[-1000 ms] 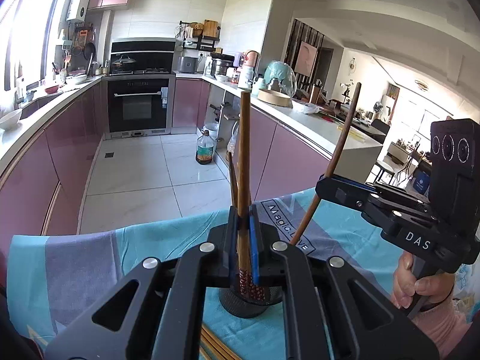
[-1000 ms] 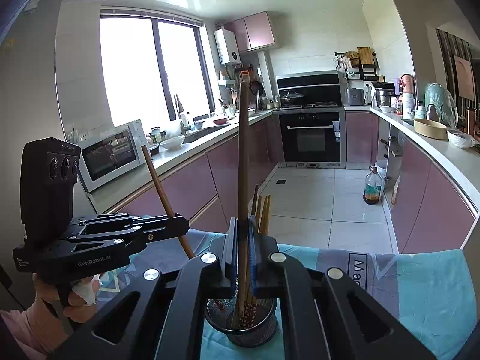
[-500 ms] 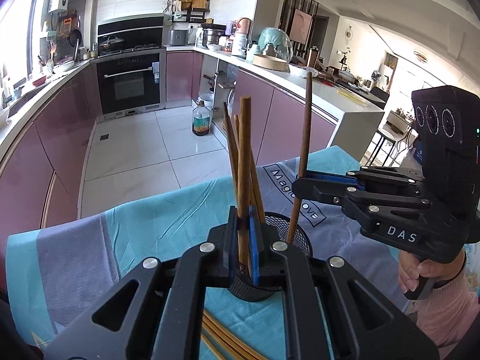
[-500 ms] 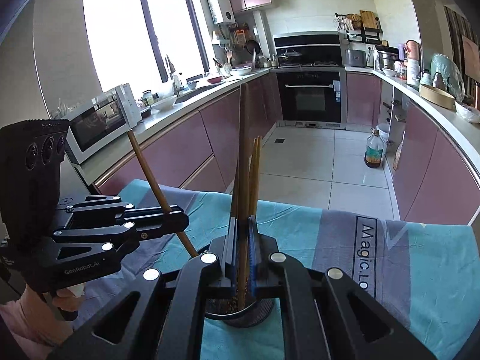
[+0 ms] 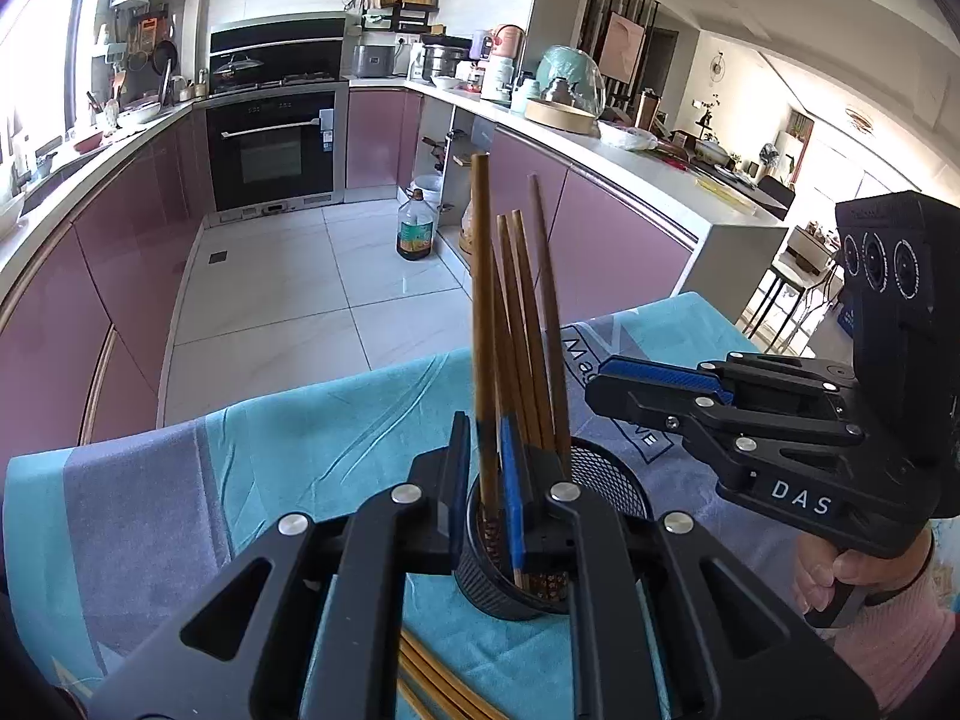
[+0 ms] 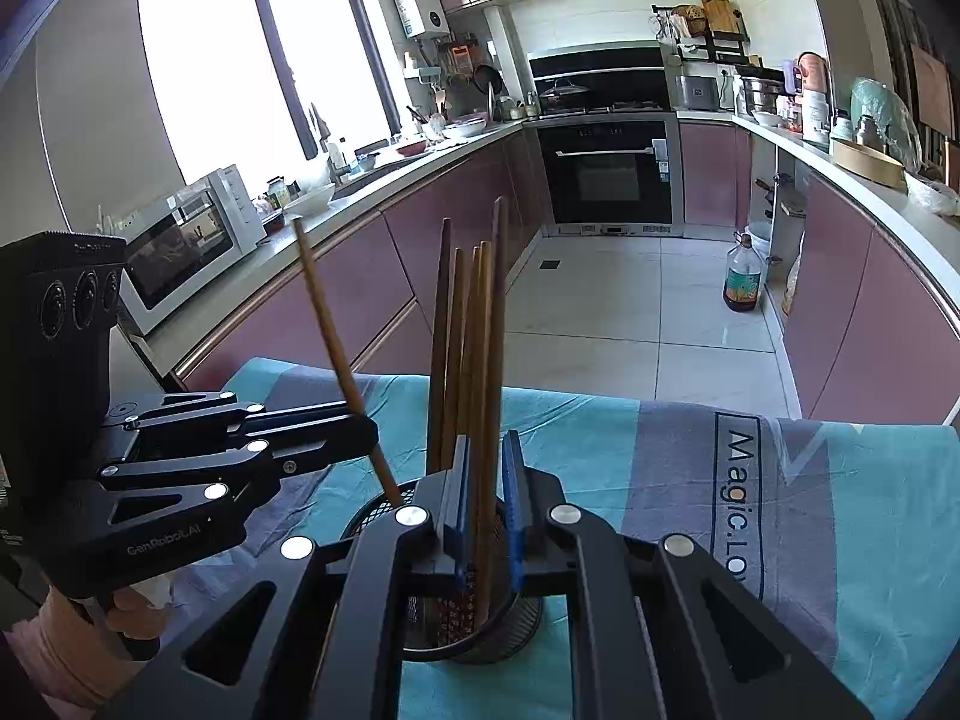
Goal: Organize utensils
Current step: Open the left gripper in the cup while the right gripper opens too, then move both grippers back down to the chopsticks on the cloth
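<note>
Brown wooden chopsticks [image 5: 516,330] upright in black mesh holder [image 5: 606,480]

Both claws have just eased open — each chopstick [image 5: 483,324] now stands down in the mesh holder [image 5: 606,480].

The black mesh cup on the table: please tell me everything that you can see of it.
The black mesh cup is a round holder of wire mesh that looks like metal, with a solid rim. It stands upright on the blue and grey cloth. Several brown chopsticks stand in it, leaning a little apart. Both grippers partly hide it.
</note>
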`<state>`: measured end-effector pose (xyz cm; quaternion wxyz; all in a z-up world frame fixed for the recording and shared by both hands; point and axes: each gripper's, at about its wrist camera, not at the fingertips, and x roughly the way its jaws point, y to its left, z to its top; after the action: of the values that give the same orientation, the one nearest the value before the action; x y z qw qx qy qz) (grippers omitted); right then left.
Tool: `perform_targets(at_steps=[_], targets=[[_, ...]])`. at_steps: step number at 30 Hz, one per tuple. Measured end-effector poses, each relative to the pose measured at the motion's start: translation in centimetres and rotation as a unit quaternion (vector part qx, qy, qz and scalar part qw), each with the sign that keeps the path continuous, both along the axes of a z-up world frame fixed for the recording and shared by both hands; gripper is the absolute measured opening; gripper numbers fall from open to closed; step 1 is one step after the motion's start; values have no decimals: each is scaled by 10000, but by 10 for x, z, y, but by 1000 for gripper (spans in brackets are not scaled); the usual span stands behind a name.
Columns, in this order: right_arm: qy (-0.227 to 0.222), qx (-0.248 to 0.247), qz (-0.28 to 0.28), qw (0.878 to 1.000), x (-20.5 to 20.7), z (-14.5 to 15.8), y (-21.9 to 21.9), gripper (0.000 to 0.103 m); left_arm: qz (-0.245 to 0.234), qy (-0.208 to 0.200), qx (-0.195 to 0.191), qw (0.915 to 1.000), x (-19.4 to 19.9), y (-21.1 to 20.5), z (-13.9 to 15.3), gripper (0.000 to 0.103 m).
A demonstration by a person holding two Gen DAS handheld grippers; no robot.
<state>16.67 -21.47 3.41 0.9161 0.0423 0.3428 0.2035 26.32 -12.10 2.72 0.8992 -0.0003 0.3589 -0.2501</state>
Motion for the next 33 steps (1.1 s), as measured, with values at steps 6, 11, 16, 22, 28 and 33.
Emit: perform_targets(at_steps=[6,11,16,22,28,33], targets=[[-90,118,-23,9999,-9,-1,-4,22,148,17,-168,9997,-3,10,-8,20],[-132,194,-17,9997,-18,-2,-4,30,239,-15,-287,9993,-13,22,-15,23],[-251,185,68,9995,-34,-1,-1,33,346,-191,-288,9988,-32,32,-16,28],[-423,276,364,9981,-60,5,5,40,537,-528,-339,9966,-60,51,-12,37],[-430,279,707,9962,-85,0,12,42,777,-563,-215,9952,-89,74,-28,48],[-103,162,889,9959,-94,-26,26,44,901,-155,-51,9958,-106,87,-67,51]])
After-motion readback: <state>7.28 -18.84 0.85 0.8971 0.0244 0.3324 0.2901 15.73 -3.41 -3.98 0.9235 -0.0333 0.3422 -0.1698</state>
